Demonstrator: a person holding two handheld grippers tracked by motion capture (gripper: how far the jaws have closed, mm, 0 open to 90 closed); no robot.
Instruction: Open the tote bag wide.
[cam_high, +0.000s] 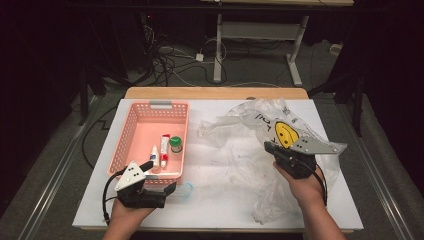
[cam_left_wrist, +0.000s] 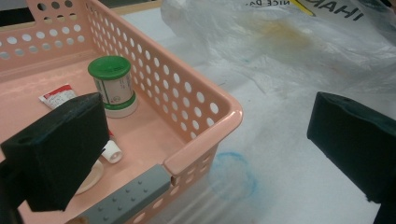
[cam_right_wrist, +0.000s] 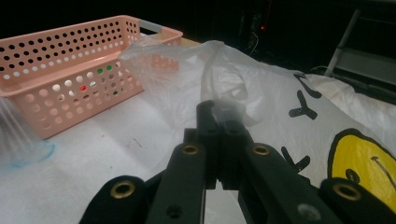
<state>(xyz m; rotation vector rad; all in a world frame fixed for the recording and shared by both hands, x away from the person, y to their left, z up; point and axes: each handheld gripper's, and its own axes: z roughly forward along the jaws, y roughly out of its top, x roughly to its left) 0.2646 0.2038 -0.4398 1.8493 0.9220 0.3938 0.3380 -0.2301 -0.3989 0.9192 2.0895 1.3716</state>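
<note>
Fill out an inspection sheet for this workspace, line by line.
Surface: white table top, marked and scuffed in places.
Job's things: clear plastic bag with a yellow smiley print, crumpled at the right; part of it is pinched in the right gripper.
Clutter: pink basket holding a green-capped jar and small tubes; clear cup lying beside the basket.
Grippers: left gripper open, jaws astride the basket's near corner; right shut on the bag.
Cables: black lead from the left gripper; tangled wires on the floor.
Surroundings: dark room, desk frame behind.
</note>
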